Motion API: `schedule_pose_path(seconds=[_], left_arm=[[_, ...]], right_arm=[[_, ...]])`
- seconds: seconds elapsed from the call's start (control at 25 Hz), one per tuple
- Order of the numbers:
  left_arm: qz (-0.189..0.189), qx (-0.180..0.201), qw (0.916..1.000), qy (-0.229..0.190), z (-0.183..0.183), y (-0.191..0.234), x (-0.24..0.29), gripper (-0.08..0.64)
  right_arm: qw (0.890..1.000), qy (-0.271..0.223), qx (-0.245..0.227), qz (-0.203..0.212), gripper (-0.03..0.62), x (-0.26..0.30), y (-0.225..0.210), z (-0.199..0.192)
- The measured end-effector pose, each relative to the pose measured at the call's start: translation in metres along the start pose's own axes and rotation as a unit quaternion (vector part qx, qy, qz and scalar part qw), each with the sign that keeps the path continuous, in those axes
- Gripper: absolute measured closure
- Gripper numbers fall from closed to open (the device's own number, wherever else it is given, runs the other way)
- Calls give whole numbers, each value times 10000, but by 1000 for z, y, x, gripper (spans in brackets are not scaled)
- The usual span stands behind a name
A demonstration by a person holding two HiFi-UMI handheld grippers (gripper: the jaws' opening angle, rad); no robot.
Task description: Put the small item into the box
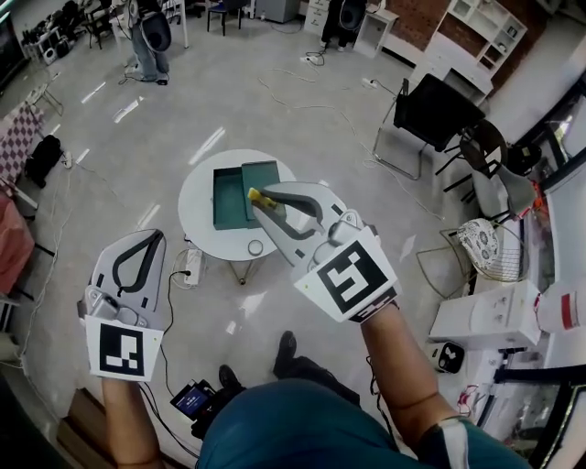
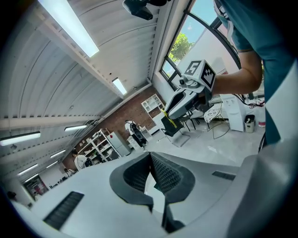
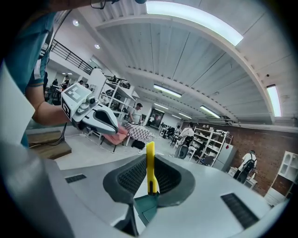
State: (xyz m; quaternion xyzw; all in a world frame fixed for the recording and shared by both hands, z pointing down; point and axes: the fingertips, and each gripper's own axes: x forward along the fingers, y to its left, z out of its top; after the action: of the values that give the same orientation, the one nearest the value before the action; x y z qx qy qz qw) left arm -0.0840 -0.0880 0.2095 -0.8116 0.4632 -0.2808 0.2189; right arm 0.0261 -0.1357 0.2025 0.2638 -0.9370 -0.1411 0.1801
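Small yellow item stands upright, pinched between the R gripper jaws. Its lower end is buried in the pads, so can't tell what it is. In head view that gripper overlaps the open green box, hiding the box's right part. Box sits on a round white table w/ a small ring nearby. L gripper is off to the side over the floor, jaws pressed together, nothing btwn them. Floor is pale and shiny w/ loose cables, a black chair, and a brick wall at back.
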Motion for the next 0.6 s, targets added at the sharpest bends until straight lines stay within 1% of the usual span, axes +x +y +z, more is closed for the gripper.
schedule_pose_path(seconds=[0.2,0.4,0.48,0.6], left_arm=[[206,-57,9995,225,11,2,38,541],[380,-45,9985,392,23,-13,59,541],[405,-54,9981,451,27,-13,65,541],[340,-47,9982,492,32,-16,79,541]], right_arm=[[9996,-148,-28,239,522,5,-40,-15],[9986,-319,-63,425,522,-3,-63,-32],[9983,-362,-48,452,522,-5,-72,-32],[9984,-357,-10,440,522,-10,-84,-38]])
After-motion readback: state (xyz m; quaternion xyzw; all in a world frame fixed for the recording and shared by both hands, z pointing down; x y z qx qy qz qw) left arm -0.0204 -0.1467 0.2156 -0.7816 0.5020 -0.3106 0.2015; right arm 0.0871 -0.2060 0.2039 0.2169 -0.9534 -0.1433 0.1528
